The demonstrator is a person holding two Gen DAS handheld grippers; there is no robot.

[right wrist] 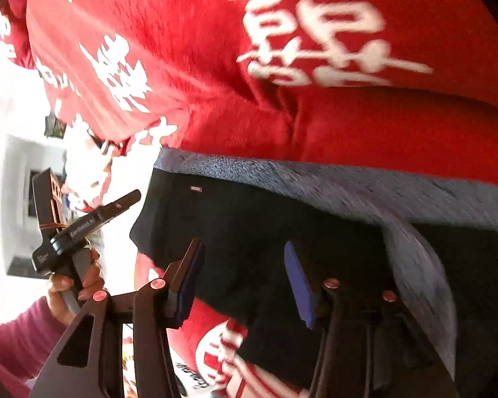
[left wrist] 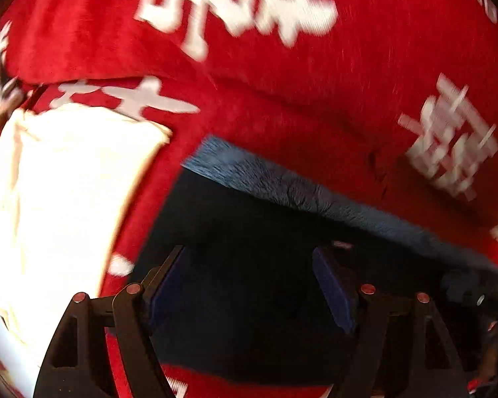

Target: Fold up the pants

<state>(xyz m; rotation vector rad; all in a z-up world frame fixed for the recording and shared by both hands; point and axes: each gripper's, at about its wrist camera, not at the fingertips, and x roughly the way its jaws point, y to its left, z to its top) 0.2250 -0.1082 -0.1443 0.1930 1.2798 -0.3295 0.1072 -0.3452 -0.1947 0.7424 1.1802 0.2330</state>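
Two tools are seen, one in each wrist view, and both are held low over the same dark pants. In the left wrist view the left tool [left wrist: 249,285] is pointed forward over the pants [left wrist: 249,232], its two blue-padded fingers [left wrist: 332,292] spread wide with dark cloth showing in the gap; nothing is gripped between them. In the right wrist view the right tool [right wrist: 245,278] is likewise spread wide above the pants [right wrist: 249,219], and no fabric is pinched by its pads [right wrist: 298,285].

One pair of pants is counted, black with a greyish-blue fleecy inner face turned up along the far edge [right wrist: 315,172]. It is laid on a red cloth [right wrist: 199,66] printed with white characters, which covers the surface beneath; what that surface is cannot be told. A small label [right wrist: 196,188] is seen near the pants' upper left corner.

At the left of the right wrist view, one hand [right wrist: 79,285] in a pink sleeve [right wrist: 16,335] is wrapped around the grip of the left tool [right wrist: 83,225], which is tilted up and to the right beside the pants.

One pale cream cloth [left wrist: 66,199] is seen at the left of the left wrist view, lying on the red cloth [left wrist: 315,99]. Both views are blurred.
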